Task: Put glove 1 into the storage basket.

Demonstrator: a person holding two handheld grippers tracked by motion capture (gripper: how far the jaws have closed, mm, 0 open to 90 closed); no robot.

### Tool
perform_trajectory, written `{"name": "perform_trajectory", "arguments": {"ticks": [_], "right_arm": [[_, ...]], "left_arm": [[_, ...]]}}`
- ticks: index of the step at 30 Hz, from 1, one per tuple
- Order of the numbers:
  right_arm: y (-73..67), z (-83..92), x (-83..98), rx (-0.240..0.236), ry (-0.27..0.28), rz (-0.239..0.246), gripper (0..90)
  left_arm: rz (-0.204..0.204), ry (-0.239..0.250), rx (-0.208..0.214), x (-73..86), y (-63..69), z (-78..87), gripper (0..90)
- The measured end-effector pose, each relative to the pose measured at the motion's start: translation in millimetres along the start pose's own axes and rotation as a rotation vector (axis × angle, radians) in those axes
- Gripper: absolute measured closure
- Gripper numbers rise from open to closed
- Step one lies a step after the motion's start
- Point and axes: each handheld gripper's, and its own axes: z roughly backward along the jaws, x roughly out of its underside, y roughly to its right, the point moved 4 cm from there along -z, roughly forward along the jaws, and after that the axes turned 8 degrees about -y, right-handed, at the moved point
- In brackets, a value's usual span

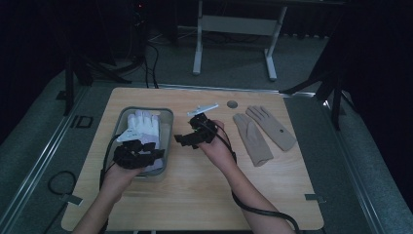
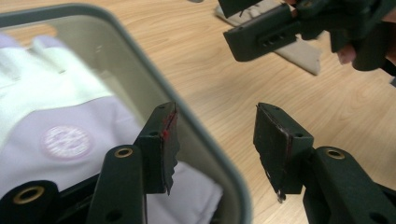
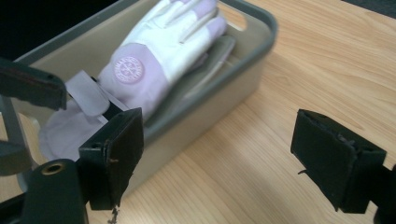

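The white and lilac fabric glove [image 3: 154, 60] lay inside the grey plastic bin [image 1: 168, 127], released. Both the left gripper [image 2: 215, 144] and right gripper [image 3: 217, 154] stood open, holding nothing. A jaw might catch the bin's rim and drag it. The high view alone showed two beige gloves [image 1: 263, 134] on the wooden table [image 1: 204, 195].

left claw [image 1: 141, 155] hides the near part of the white glove [image 1: 141, 127]; the glove's round badge [image 2: 66, 142] is too blurred to read.
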Motion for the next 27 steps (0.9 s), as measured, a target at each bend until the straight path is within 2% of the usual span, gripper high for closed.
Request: {"name": "perform_trajectory", "arguments": {"ticks": [3,7,8,9,10,12,14,18,21,24,27], "right_arm": [[9.2,6.7,8.0,0.012,-0.004,-0.005,17.1],[20.4,15.4,18.0,0.036,-0.007,-0.017,17.2],[22.8,17.6,20.7,0.044,-0.008,-0.016,17.1],[25.2,19.8,23.3,0.049,-0.007,-0.016,17.1],[27.8,22.5,26.1,0.058,-0.007,-0.018,17.1],[33.3,28.2,31.8,0.065,0.002,-0.020,17.0],[39.4,34.2,38.1,0.076,0.015,-0.027,16.9],[52.9,44.7,50.1,0.081,0.044,-0.062,15.5],[62.3,51.6,58.4,0.091,0.064,-0.085,14.6],[72.0,57.0,66.8,0.107,0.066,-0.088,14.0],[81.9,62.0,75.2,0.127,0.055,-0.098,13.6]], "left_arm": [[-0.025,-0.011,0.023,-2.0,11.1,-6.7,49.5],[-0.075,-0.041,0.042,-4.7,30.6,-16.5,37.0],[-0.085,-0.036,0.039,-5.6,35.4,-18.1,36.1],[-0.101,-0.038,0.054,-6.1,40.4,-19.7,33.7],[-0.107,-0.031,0.060,-7.1,45.5,-21.6,27.6],[-0.127,-0.012,0.064,-8.7,54.5,-24.8,22.6],[-0.127,0.004,0.082,-10.0,61.2,-29.3,14.5],[-0.117,0.062,0.083,-11.9,68.6,-38.4,14.2],[-0.129,0.087,0.073,-10.9,73.2,-45.4,14.2],[-0.126,0.086,0.100,-7.0,78.0,-53.7,14.2],[-0.136,0.064,0.109,0.1,83.2,-63.5,13.5]]}}
